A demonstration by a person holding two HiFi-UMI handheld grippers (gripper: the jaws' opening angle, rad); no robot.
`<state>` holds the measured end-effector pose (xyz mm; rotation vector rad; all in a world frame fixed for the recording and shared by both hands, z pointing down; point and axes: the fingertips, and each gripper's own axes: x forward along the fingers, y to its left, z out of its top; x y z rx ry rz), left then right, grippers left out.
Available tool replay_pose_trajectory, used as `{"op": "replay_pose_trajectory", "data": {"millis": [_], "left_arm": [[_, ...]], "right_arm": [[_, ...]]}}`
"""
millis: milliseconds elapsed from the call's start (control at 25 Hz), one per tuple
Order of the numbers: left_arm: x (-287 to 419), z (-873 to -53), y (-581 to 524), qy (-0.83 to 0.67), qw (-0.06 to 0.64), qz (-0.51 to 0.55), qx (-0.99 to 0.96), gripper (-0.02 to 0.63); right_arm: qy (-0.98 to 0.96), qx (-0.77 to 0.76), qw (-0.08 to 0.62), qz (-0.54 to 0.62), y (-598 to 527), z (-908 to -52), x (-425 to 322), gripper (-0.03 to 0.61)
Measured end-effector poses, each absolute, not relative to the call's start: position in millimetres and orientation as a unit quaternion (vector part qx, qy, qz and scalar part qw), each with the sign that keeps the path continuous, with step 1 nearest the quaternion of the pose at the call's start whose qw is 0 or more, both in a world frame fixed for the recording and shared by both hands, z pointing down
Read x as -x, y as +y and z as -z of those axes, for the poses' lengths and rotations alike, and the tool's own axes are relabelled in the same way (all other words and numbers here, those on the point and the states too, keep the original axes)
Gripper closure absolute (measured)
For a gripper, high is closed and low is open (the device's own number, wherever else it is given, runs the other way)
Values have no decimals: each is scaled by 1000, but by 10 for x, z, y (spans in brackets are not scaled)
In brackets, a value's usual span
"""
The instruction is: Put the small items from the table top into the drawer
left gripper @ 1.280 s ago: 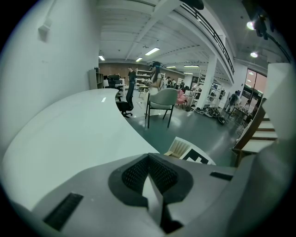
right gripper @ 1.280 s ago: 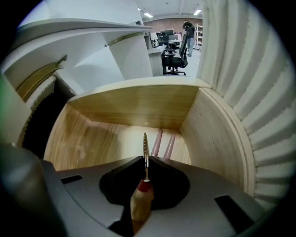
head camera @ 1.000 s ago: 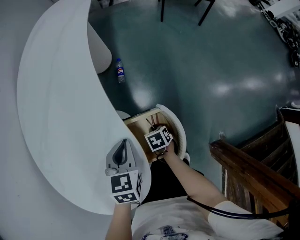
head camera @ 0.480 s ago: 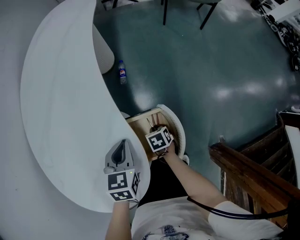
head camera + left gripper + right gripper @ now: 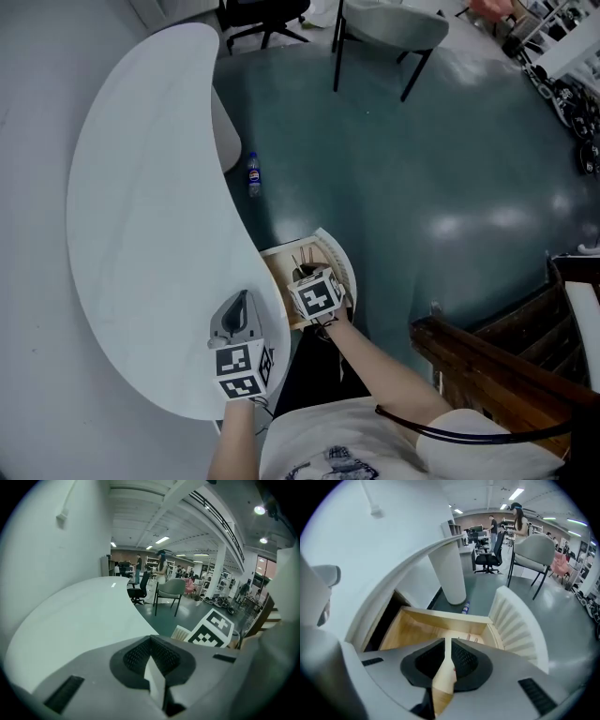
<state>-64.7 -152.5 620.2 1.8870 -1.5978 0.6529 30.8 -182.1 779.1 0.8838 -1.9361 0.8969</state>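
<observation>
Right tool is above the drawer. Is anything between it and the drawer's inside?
Nothing visible stands in the way. The drawer is pulled out and open at the top, directly below the right tool. Only its wooden bottom shows past the tool's tips.

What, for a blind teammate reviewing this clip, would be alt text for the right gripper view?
The right gripper, jaws a narrow slit apart and empty, hangs over an open wooden drawer with a white ribbed front. Beyond stand a round table leg, a bottle at its foot, and a chair.
</observation>
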Motion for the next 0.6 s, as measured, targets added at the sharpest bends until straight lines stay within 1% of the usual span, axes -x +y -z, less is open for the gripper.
{"op": "replay_pose_trajectory", "data": {"millis": [240,600], "left_arm": [[613,-5895,-1353,-632,264,-225,-693,591],[-27,-5284,-626,-669,229,-195,-680,589]], "right_arm": [[-798,-342,365,-336,-1713,-7240,-414,525],[-848,-321,304,-292,-1054,-6174,-1036,525]]}}
